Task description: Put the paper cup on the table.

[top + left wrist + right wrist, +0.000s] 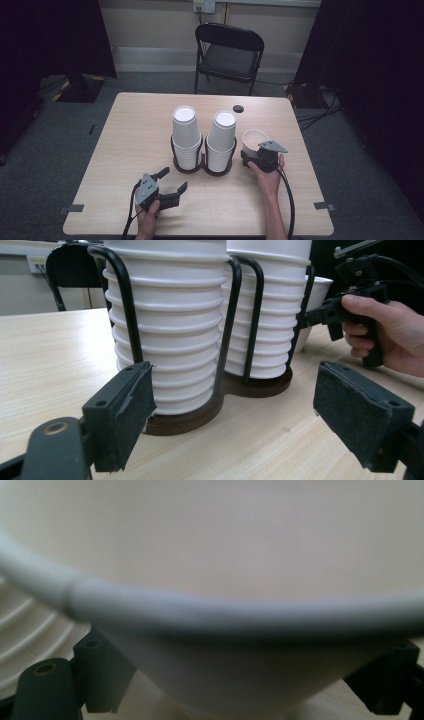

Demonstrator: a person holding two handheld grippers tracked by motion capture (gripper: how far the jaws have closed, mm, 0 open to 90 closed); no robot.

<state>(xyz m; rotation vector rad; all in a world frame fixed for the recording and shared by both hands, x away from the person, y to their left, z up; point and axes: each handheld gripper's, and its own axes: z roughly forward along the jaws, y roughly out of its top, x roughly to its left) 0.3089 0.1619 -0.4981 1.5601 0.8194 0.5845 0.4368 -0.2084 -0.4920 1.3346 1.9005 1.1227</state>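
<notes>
Left gripper point(176, 183) first: it rests low on the counter point(125, 130) just in front of the black cup holder point(202, 167), and I hold it with its jaws spread wide and nothing between them. In the left gripper view its two pads point(122, 410) frame the near foot of that holder from a little way off, touching neither the base nor the cups.

Moving across, the holder carries two stacks of white paper cups, all upside down. One tall stack point(185, 135) fills the left ring and a second stack point(220, 140) fills the right ring, the two standing side by side and touching or nearly so.

To the right of the holder stands a single loose cup point(254, 140), upright with its mouth open to the ceiling, on the counter just beside the right stack. My right gripper point(251, 159) is at its near side. In the right gripper view the cup's wall point(235, 680) sits squarely between the jaws, and both pads look pressed against it down toward its base, so I judge I am grasping the cup, though the blur leaves a small doubt.

As I read it, the grasp on this one cup is made and little else. Lifting it, and either turning it over onto a stack or setting it elsewhere, is all ahead of me.
</notes>
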